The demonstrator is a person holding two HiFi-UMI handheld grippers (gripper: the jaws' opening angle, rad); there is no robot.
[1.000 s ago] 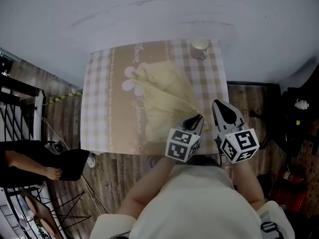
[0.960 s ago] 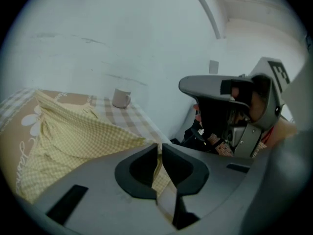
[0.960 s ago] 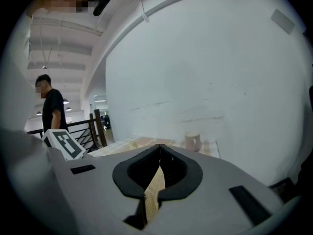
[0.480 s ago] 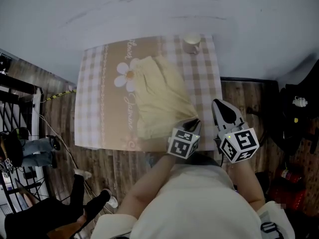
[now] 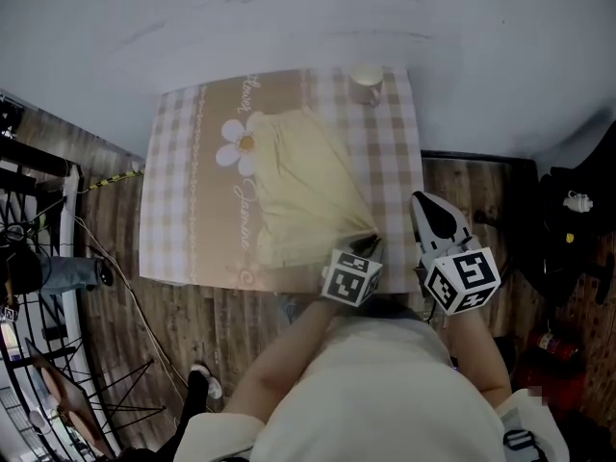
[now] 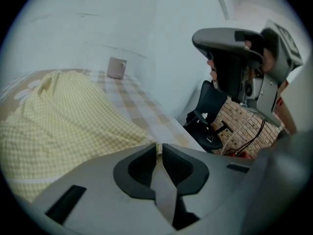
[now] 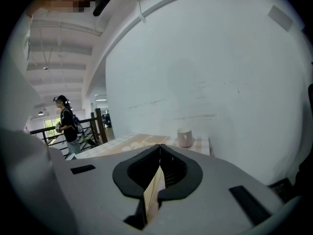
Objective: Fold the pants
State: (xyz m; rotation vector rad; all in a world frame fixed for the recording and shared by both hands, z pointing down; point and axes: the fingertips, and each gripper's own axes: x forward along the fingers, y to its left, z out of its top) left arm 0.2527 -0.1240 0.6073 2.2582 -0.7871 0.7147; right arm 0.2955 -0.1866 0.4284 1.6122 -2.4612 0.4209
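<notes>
1. Garment position: the pale yellow, fine-checked cloth pants [image 5: 298, 186] lie bunched on the beige gingham tablecloth with a daisy print [image 5: 192, 191], over the near right part of the table.
2. Long axis: it runs diagonally from the table's near right corner toward the daisy at the far left, and the fabric fans wider as it goes.
3. Left gripper [image 5: 372, 241]: clenched on the narrow near-right tip of the pants, with a sliver of yellow fabric pinched between the pads. The whole garment lies ahead and to the left of these jaws.
4. Right gripper [image 5: 422, 206]: jaws pressed together on nothing. It is held just beyond the table's right edge, beside the left gripper and clear of the garment.
5. Judgement: the left hand is the nearer and already has the hold. A fold would likely carry that tip along the axis toward the far left end.
6. Surroundings: a small pale cylindrical mug [image 5: 366, 83] stands at the far right corner, well apart from the pants.
7. Obscured: whether the gripped tip is hem or waistband cannot be told, and the two legs cannot be told apart. The marker cubes and the person's torso hide the table's near edge.
</notes>
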